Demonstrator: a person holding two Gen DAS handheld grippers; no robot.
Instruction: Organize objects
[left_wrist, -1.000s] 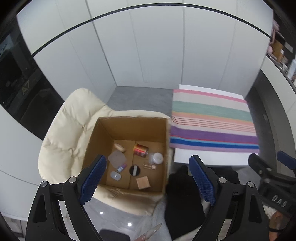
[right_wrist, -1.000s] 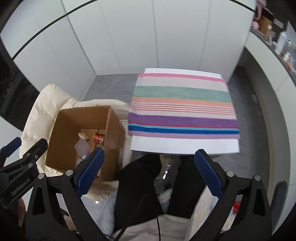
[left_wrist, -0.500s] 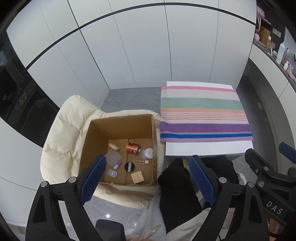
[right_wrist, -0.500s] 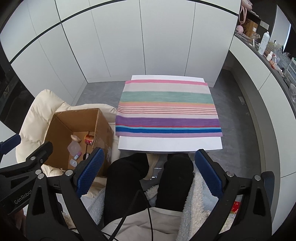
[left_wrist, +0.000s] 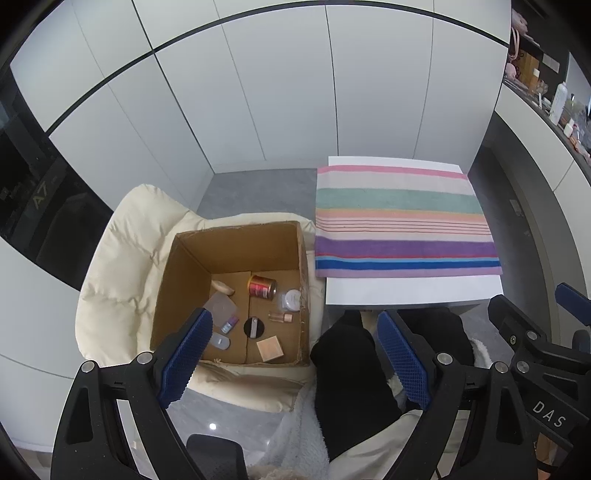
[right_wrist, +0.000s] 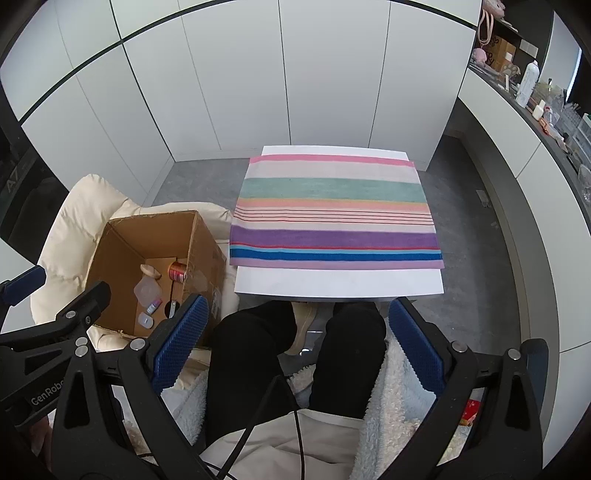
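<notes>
- Objects for organizing are all lying in the bottom of the cardboard box (left_wrist: 236, 280); neither pair of tongs is carrying any.
- Left tongs (left_wrist: 291, 354) are hovering with jaws spread wide, nothing between them, above the near rim of the box and the person's knee (left_wrist: 343, 354).
- Right tongs (right_wrist: 299, 343) are likewise gaping wide and empty, hanging over the person's lap.
- Box is sitting on a cream padded chair (left_wrist: 122, 266), just left of the surface (left_wrist: 406, 291).
- Inside are showing: red can (left_wrist: 262, 287), round clear jar (left_wrist: 292, 297), small vial (left_wrist: 280, 316), black disc (left_wrist: 255, 326), tan square (left_wrist: 270, 350), clear lid (left_wrist: 220, 306).
- Striped cloth (left_wrist: 402, 221) is covering the surface; nothing is resting on it.
- Progress is reading two ways: items waiting to be laid out on the cloth, or already gathered into the box.
</notes>
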